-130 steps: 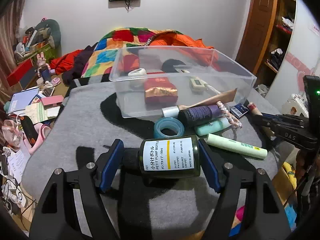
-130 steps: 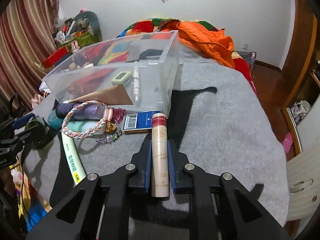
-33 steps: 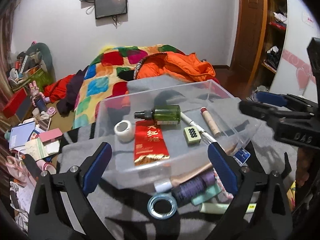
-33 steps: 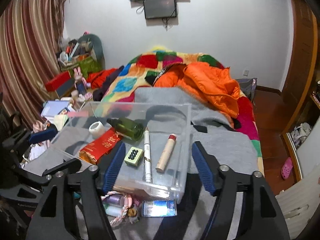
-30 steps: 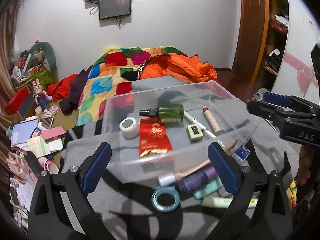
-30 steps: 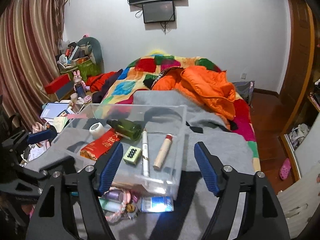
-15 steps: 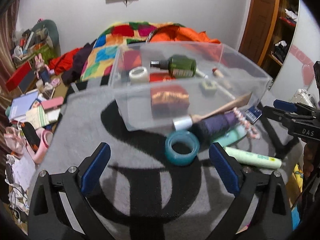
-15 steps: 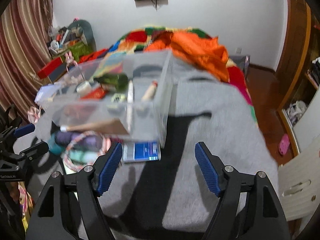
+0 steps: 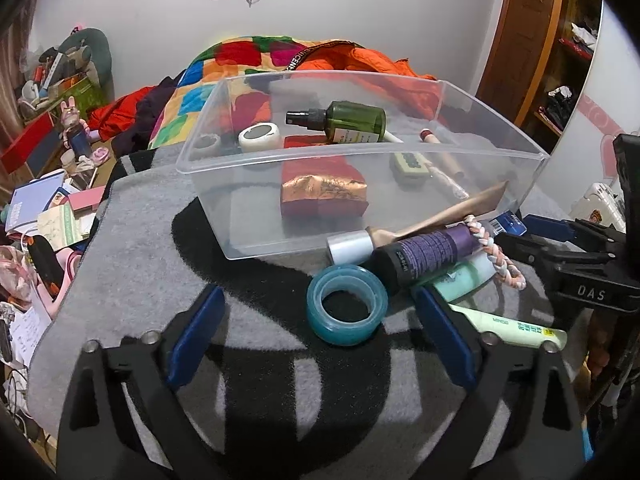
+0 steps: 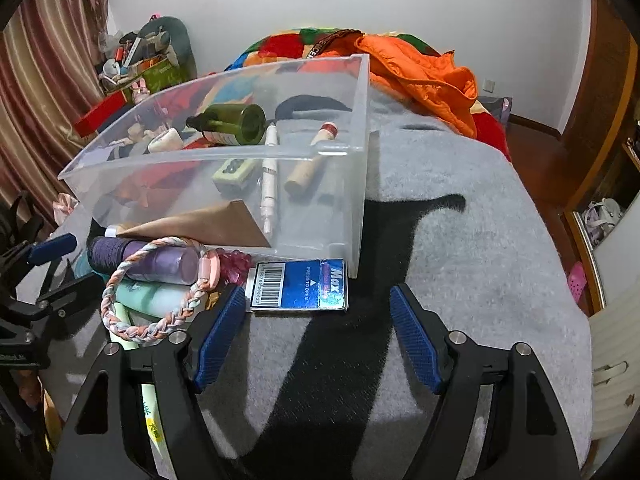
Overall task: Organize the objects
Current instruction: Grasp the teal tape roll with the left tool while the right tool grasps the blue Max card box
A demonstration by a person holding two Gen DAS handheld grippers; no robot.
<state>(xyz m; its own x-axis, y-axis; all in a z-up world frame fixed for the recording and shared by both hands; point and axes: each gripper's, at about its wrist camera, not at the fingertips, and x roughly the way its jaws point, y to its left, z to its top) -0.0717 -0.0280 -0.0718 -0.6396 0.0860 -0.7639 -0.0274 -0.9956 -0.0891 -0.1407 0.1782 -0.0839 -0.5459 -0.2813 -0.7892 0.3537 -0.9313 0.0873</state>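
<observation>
My left gripper [image 9: 318, 298] hangs low over the grey blanket, jaws closing, with the teal tape roll [image 9: 346, 304] between its fingertips and untouched by the pads. My right gripper [image 10: 317, 294] is closing too, and the blue barcode box [image 10: 298, 286] lies flat just ahead between its tips, also untouched. Behind both stands the clear plastic bin [image 9: 360, 156], holding a green spray bottle [image 9: 352, 120], a white tape roll [image 9: 259, 136], a red packet [image 9: 322, 188] and a cream tube [image 10: 310, 160].
Against the bin's front lie a purple bottle [image 9: 428, 252], a mint tube [image 9: 460, 276], a braided band [image 10: 160, 320], a pale green tube [image 9: 516, 326] and a brown paper piece [image 10: 200, 224]. Bare blanket [image 10: 460, 240] spreads to the right. Clutter lies on the floor on the left [image 9: 48, 208].
Both grippers sank from above the bin to the blanket in front of it, and their jaws narrowed slightly. The green bottle and cream tube held seconds ago now lie in the bin.
</observation>
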